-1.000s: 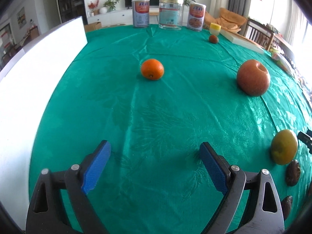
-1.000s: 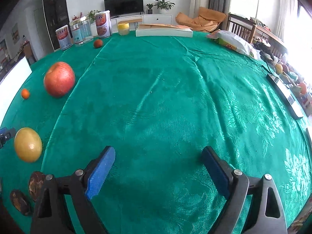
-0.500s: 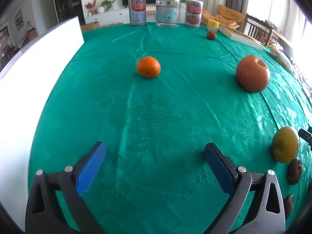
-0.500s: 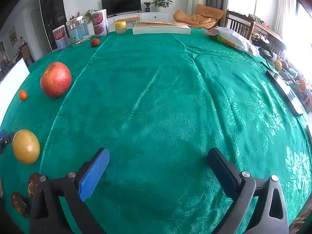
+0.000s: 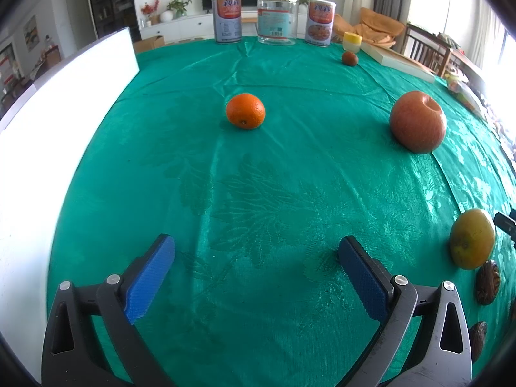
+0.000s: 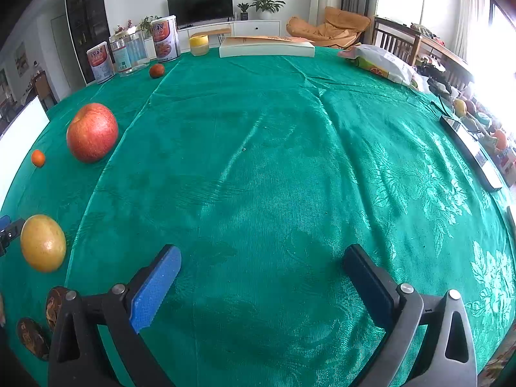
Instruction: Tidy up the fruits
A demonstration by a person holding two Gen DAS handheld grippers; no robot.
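On the green tablecloth (image 5: 258, 167) lie an orange (image 5: 245, 111), a big red apple (image 5: 417, 121), a yellow-green citrus fruit (image 5: 472, 238) and a small dark red fruit (image 5: 349, 58) far back. My left gripper (image 5: 256, 251) stands open over bare cloth, well short of the orange. The right wrist view has the apple (image 6: 92, 132), the yellow fruit (image 6: 43, 243), the orange (image 6: 38, 158) and the small fruit (image 6: 157, 70) all off to the left. My right gripper (image 6: 262, 259) is open too, nothing between its blue pads.
Two tins (image 5: 226, 18) and a glass jar (image 5: 277, 18) line the far edge, with a yellow-lidded pot (image 5: 351, 41) and a flat box (image 5: 396, 60). A white board (image 5: 48, 122) stands left. Dark brown shells (image 5: 487, 282) lie by the yellow fruit. A snack bag (image 6: 383, 63) sits right.
Both grippers' jaws have spread wider than a second ago. The fruits have stayed where they were.
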